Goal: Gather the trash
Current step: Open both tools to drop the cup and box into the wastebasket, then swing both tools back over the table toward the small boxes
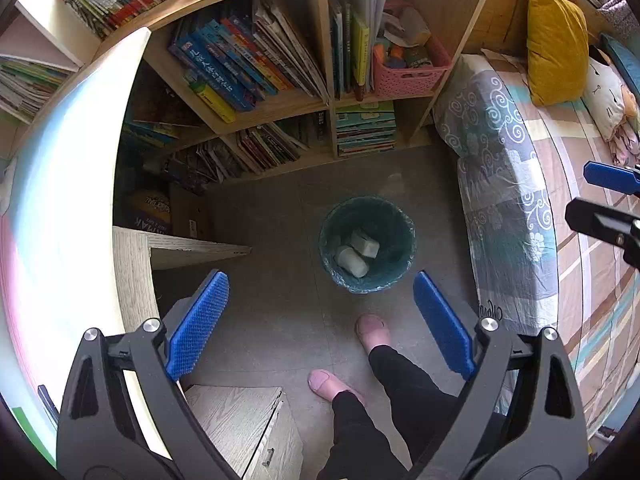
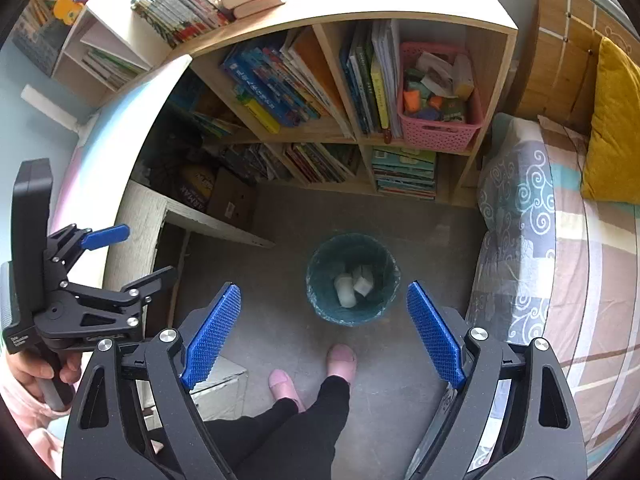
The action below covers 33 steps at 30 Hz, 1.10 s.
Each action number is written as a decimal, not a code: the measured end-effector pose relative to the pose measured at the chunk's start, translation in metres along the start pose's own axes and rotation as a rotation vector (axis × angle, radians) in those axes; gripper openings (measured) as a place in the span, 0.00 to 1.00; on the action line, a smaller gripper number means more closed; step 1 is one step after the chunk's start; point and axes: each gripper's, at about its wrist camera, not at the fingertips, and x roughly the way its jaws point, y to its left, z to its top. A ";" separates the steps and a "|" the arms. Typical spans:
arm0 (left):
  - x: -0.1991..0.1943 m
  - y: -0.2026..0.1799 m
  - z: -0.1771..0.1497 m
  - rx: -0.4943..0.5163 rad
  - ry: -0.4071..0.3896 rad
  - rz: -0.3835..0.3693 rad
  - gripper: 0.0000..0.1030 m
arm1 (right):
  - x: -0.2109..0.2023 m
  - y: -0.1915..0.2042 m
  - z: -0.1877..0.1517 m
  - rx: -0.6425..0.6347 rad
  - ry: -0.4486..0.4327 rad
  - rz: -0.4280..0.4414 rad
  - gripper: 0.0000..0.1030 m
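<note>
Scene: a child's bedroom, two hand-held grippers poised above a teal trash bin [image 1: 367,244] that stands on the grey floor [image 1: 272,216] between desk and bed
Left gripper [image 1: 320,324]: jaws spread wide, nothing between the blue pads, the bin at 12 o'clock just beyond the tips
Right gripper [image 2: 322,330]: likewise wide open and empty, bin at 12 o'clock; the left tool shows at 9 o'clock of this view, also gaping
Trash: two pale crumpled lumps [image 2: 354,286] lie touching at the bottom of the bin, inside a thin plastic liner [image 1: 340,276] (its edge folds over the rim)
Handling, as judged: the lumps look like tissue or soft wrapping, so light, compressible and unlikely to slip from ribbed pads; the liner is flimsy and could tear, best pinched at the folded rim, one gripper on each side, to lift the lot at once
Surroundings: a bookshelf [image 1: 280,72] at 12 o'clock, a bed [image 1: 520,200] at 3 o'clock, a wooden desk edge [image 1: 136,264] at 9 o'clock, pink slippers [image 1: 372,330] at 6 o'clock
Hard to make out: what the lumps are; whether loose trash lies under the desk or the bed; the bin's far wall base is in shadow
</note>
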 end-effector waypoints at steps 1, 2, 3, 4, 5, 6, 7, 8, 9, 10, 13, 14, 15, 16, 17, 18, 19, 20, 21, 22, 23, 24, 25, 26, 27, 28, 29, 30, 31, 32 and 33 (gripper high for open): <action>-0.001 0.002 -0.001 -0.005 -0.002 0.001 0.89 | 0.000 0.000 0.000 -0.002 0.001 0.003 0.83; -0.002 0.003 -0.002 -0.007 -0.003 0.000 0.89 | 0.000 0.000 0.001 -0.004 0.001 0.003 0.83; -0.004 0.004 -0.002 -0.012 -0.004 0.005 0.89 | 0.001 0.001 0.001 -0.007 0.002 0.004 0.83; -0.005 0.006 -0.004 -0.016 -0.006 0.012 0.89 | 0.001 0.002 0.002 -0.012 0.003 0.009 0.83; -0.008 0.009 -0.006 -0.021 -0.009 0.020 0.89 | 0.001 0.003 0.003 -0.019 0.004 0.012 0.83; -0.010 0.010 -0.006 -0.027 -0.012 0.025 0.89 | 0.001 0.005 0.004 -0.028 0.005 0.014 0.83; -0.012 0.013 -0.008 -0.034 -0.016 0.029 0.89 | 0.002 0.006 0.005 -0.036 0.006 0.018 0.83; -0.016 0.017 -0.011 -0.045 -0.021 0.034 0.89 | 0.002 0.009 0.006 -0.045 0.007 0.024 0.83; -0.019 0.021 -0.013 -0.055 -0.026 0.040 0.89 | 0.002 0.013 0.007 -0.058 0.007 0.033 0.84; -0.023 0.024 -0.016 -0.065 -0.030 0.046 0.89 | 0.003 0.017 0.009 -0.072 0.006 0.041 0.84; -0.034 0.037 -0.027 -0.107 -0.043 0.076 0.89 | 0.004 0.033 0.013 -0.127 0.008 0.069 0.85; -0.039 0.044 -0.033 -0.130 -0.048 0.091 0.89 | 0.005 0.039 0.015 -0.147 0.010 0.077 0.85; -0.042 0.049 -0.037 -0.147 -0.050 0.100 0.89 | 0.007 0.047 0.017 -0.172 0.012 0.087 0.85; -0.047 0.058 -0.044 -0.177 -0.052 0.111 0.89 | 0.007 0.055 0.019 -0.195 0.015 0.097 0.85; -0.050 0.063 -0.049 -0.198 -0.052 0.117 0.89 | 0.009 0.064 0.021 -0.222 0.018 0.110 0.85; -0.053 0.069 -0.056 -0.226 -0.051 0.127 0.89 | 0.010 0.075 0.022 -0.253 0.022 0.126 0.85; -0.057 0.076 -0.063 -0.251 -0.049 0.138 0.89 | 0.011 0.085 0.024 -0.282 0.026 0.142 0.85; -0.060 0.084 -0.073 -0.281 -0.047 0.153 0.89 | 0.013 0.096 0.025 -0.310 0.031 0.158 0.85; -0.064 0.091 -0.082 -0.314 -0.044 0.169 0.89 | 0.014 0.108 0.027 -0.345 0.036 0.176 0.85; -0.066 0.097 -0.090 -0.339 -0.040 0.181 0.89 | 0.016 0.118 0.027 -0.373 0.041 0.188 0.85; -0.070 0.105 -0.101 -0.376 -0.035 0.195 0.89 | 0.018 0.132 0.027 -0.408 0.047 0.202 0.85; -0.074 0.112 -0.111 -0.410 -0.032 0.205 0.89 | 0.020 0.146 0.027 -0.447 0.055 0.220 0.85; -0.077 0.119 -0.121 -0.442 -0.028 0.213 0.89 | 0.021 0.158 0.027 -0.476 0.062 0.232 0.85; -0.082 0.128 -0.136 -0.485 -0.026 0.227 0.89 | 0.023 0.171 0.026 -0.509 0.071 0.245 0.85; -0.086 0.134 -0.146 -0.512 -0.023 0.239 0.89 | 0.024 0.183 0.025 -0.541 0.080 0.261 0.85; -0.089 0.140 -0.155 -0.537 -0.020 0.252 0.89 | 0.026 0.198 0.023 -0.581 0.089 0.279 0.85; -0.093 0.147 -0.168 -0.572 -0.017 0.267 0.89 | 0.027 0.213 0.020 -0.620 0.096 0.293 0.85; -0.098 0.152 -0.181 -0.605 -0.014 0.279 0.90 | 0.028 0.227 0.018 -0.658 0.103 0.306 0.85; -0.101 0.158 -0.192 -0.634 -0.010 0.289 0.90 | 0.030 0.245 0.013 -0.710 0.110 0.326 0.85; -0.105 0.165 -0.206 -0.668 -0.008 0.299 0.90 | 0.031 0.259 0.009 -0.750 0.113 0.335 0.85; -0.107 0.170 -0.218 -0.696 -0.005 0.309 0.90 | 0.031 0.272 0.005 -0.786 0.115 0.342 0.85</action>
